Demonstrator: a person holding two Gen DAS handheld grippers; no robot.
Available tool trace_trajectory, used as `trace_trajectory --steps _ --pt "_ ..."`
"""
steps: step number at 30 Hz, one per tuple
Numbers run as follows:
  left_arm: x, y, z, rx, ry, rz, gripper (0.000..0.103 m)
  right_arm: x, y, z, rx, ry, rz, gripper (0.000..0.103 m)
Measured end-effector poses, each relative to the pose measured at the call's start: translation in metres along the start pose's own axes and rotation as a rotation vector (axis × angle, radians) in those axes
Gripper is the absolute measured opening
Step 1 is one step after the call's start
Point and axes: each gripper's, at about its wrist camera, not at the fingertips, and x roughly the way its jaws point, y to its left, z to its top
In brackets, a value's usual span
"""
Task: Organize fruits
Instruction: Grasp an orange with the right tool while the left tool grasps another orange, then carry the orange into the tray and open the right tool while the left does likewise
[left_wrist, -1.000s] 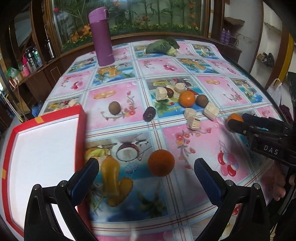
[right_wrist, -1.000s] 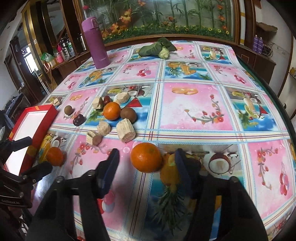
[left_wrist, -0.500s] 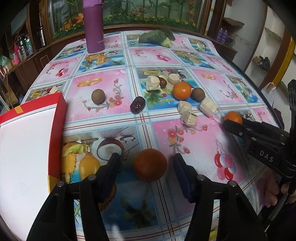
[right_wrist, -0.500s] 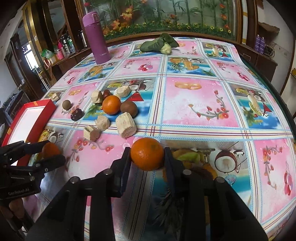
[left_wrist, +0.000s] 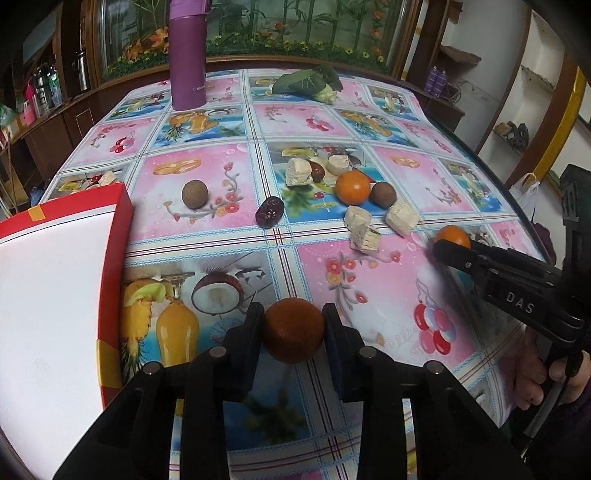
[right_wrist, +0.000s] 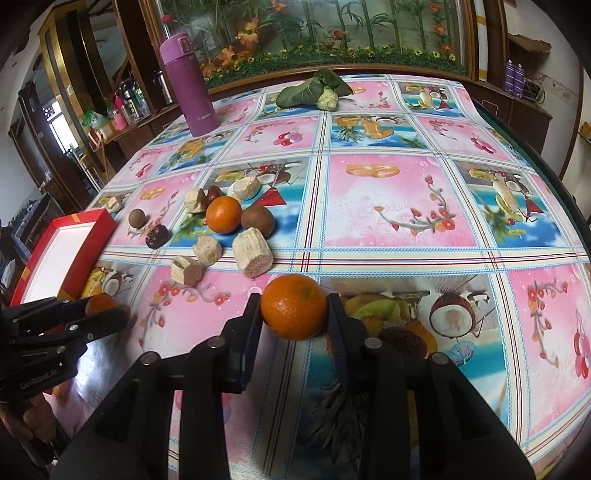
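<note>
My left gripper (left_wrist: 293, 326) is shut on a dark orange (left_wrist: 293, 330) low over the printed tablecloth, just right of the red box (left_wrist: 110, 258) with its white inside. My right gripper (right_wrist: 293, 314) is shut on a brighter orange (right_wrist: 294, 305). Each gripper shows in the other's view: the right gripper (left_wrist: 448, 245) at the right, the left gripper (right_wrist: 99, 314) at the left. A third orange (left_wrist: 352, 187) lies mid-table among two brown round fruits (left_wrist: 194, 194), a dark date (left_wrist: 269, 216) and several pale cut chunks (left_wrist: 402, 218).
A purple flask (left_wrist: 187, 55) stands at the far left of the table, and a leafy green vegetable (left_wrist: 308, 83) lies at the far centre. Wooden cabinets ring the table. A hand (left_wrist: 535, 365) holds the right gripper's handle at the table's right edge.
Both grippers went from open around their oranges to shut on them. The left gripper also moved forward up to its orange.
</note>
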Motion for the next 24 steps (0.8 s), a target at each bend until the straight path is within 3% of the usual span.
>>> trace_trajectory --steps 6,11,18,24 --pt "-0.042 0.009 -0.004 -0.023 -0.085 -0.023 0.032 -0.008 0.012 -0.002 0.001 -0.036 0.022 0.037" --pt "-0.081 0.039 -0.012 -0.085 -0.166 0.016 0.032 -0.011 0.055 -0.005 -0.046 -0.031 0.103 0.037" --pt "-0.116 0.105 -0.034 -0.200 -0.230 0.187 0.032 -0.009 0.149 -0.004 -0.202 -0.018 0.236 0.037" --pt "-0.119 0.160 -0.057 -0.301 -0.201 0.315 0.032 -0.006 0.227 -0.009 -0.323 0.007 0.341 0.037"
